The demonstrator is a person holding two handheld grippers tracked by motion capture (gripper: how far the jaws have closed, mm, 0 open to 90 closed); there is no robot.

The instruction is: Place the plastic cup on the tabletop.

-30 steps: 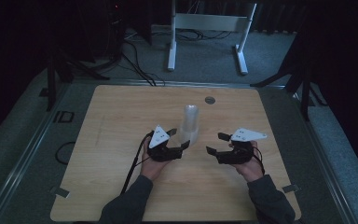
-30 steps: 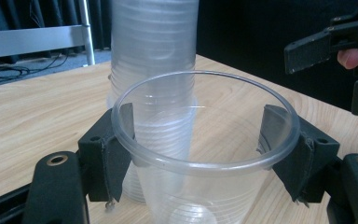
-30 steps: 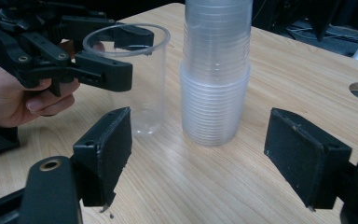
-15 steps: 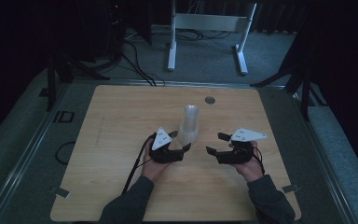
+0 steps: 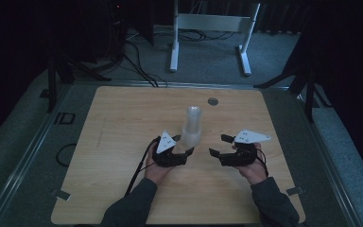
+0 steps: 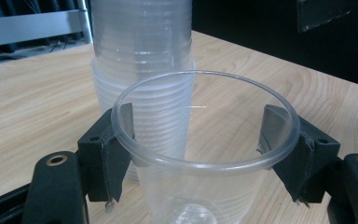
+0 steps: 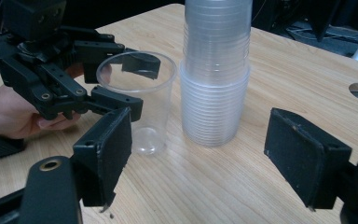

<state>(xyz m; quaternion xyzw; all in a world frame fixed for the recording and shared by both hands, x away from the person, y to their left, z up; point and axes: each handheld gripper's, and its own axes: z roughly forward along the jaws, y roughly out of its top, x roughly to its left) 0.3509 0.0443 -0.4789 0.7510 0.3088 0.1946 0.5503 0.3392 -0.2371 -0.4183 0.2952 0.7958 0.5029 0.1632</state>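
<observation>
A single clear plastic cup (image 6: 205, 186) stands upright on the wooden table (image 5: 123, 123), right beside a tall stack of clear cups (image 5: 192, 124). My left gripper (image 6: 196, 126) is shut on the single cup just below its rim, one pad on each side. In the right gripper view the cup (image 7: 140, 116) sits left of the stack (image 7: 216, 84), with the left gripper (image 7: 133, 84) around it. To the right of the stack my right gripper (image 5: 220, 145) rests low over the table, open, its jaws (image 7: 200, 130) wide apart with nothing between them.
A round grommet hole (image 5: 212, 101) lies in the table behind the stack. A white metal stand (image 5: 208, 23) and cables sit on the floor beyond the far edge. Bare wood lies to the left and at the front.
</observation>
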